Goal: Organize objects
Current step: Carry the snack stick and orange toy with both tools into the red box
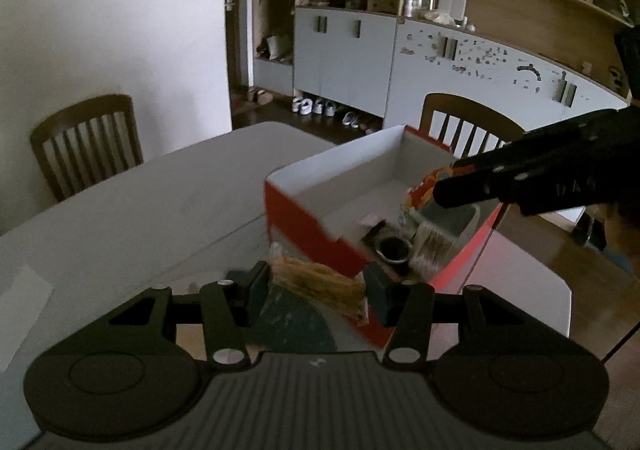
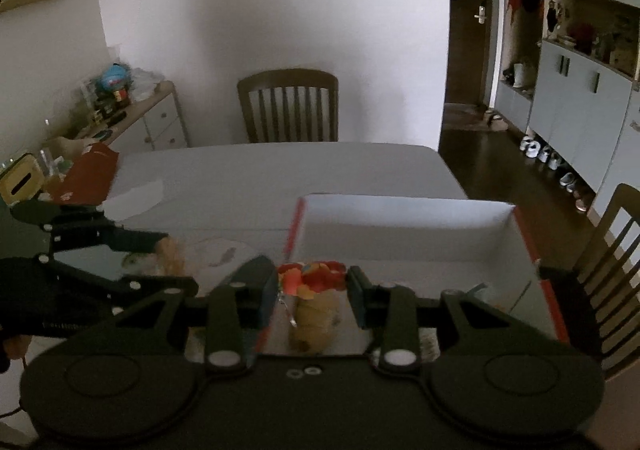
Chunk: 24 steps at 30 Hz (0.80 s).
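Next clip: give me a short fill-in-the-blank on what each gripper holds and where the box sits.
1. The left gripper is shut on a clear packet of ____ sticks.
2. The right gripper holds a snack bag whose top is mostly ____.
3. The open box has white inner walls and ____ outer sides.
4. The box stands on a ____ table.

Missing words: brown; red; red; white

A home dining room: table point(image 2: 280, 169), wooden chairs point(image 2: 288, 105), wall cupboards point(image 1: 344, 49), shoes point(image 1: 316, 105) on the floor.
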Tool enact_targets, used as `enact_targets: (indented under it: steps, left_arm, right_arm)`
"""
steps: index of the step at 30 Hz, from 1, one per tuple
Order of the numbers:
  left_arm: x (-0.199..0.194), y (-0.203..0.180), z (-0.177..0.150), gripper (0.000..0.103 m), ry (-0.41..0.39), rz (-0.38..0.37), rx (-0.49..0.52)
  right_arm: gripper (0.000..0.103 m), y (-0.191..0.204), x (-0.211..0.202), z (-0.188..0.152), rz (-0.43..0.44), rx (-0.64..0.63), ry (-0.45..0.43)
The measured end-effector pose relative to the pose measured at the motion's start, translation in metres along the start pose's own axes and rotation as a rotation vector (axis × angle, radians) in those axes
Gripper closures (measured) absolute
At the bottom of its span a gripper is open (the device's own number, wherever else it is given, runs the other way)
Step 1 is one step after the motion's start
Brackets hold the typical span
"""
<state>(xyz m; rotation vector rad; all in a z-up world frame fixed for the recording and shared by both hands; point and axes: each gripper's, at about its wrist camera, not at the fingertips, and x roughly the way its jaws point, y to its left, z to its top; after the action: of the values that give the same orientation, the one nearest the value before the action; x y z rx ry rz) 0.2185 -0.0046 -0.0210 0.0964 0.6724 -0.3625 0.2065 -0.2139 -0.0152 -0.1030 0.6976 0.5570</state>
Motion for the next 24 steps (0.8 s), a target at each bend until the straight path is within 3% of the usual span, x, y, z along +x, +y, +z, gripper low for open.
enact_targets:
  steps: [10, 17, 24]
  left_arm:
    - [0.058, -0.044, 0.046, 0.052, 0.022, -0.008, 0.057]
    - [0.115, -0.067, 0.065, 0.052, 0.096, 0.009, 0.087]
    - [0.165, -0.074, 0.064, 0.052, 0.191, 0.045, 0.105]
  right_arm:
    - [0.067, -0.052, 0.02, -0.007, -0.012, 0.028, 0.028]
    - [0.067, -0.08, 0.044, -0.023, -0.021, 0.032, 0.087]
    - [0.067, -0.088, 0.064, -0.042, -0.022, 0.013, 0.154]
